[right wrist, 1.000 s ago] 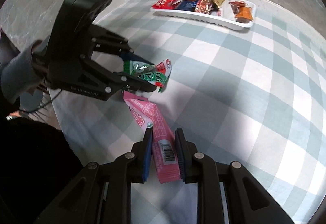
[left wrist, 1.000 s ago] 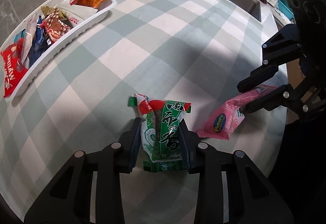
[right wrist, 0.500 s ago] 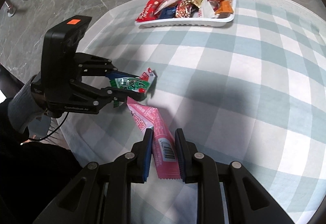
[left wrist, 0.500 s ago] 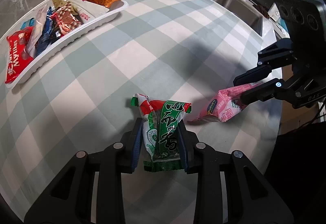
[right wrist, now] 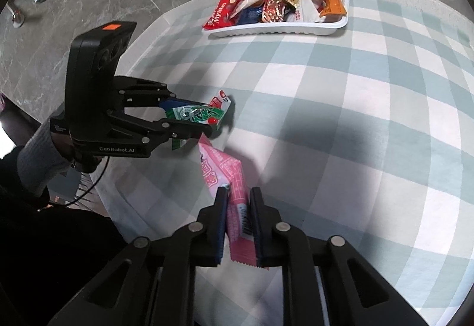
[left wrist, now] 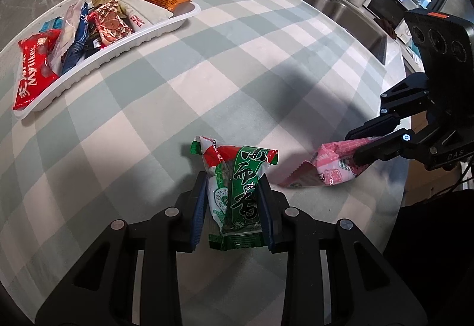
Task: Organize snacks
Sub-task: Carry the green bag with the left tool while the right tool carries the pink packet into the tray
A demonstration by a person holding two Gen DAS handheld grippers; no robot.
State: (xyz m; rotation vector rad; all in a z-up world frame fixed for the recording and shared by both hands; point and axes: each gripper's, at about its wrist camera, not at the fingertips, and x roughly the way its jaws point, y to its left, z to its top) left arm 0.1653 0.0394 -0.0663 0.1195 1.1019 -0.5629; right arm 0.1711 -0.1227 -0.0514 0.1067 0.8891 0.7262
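Note:
My left gripper (left wrist: 234, 181) is shut on a green and white snack packet (left wrist: 237, 186) and holds it above the checked tablecloth; it also shows in the right wrist view (right wrist: 197, 114). My right gripper (right wrist: 238, 192) is shut on a pink snack packet (right wrist: 228, 175), lifted off the cloth; in the left wrist view that packet (left wrist: 326, 169) hangs from the right gripper (left wrist: 355, 148) at the right. A white tray (left wrist: 124, 43) with several snack packets sits at the far left; in the right wrist view the tray (right wrist: 278, 28) is at the far side.
The table wears a green and white checked cloth (left wrist: 237, 59). A steel sink (left wrist: 343, 15) with a tap lies beyond the table's far right edge. The person's sleeve (right wrist: 38, 160) is at the left. Grey marble floor surrounds the table.
Both grippers have risen with their packets, so the table looks farther below. The pink packet has come off the cloth. The tray now sits nearer the middle of both views.

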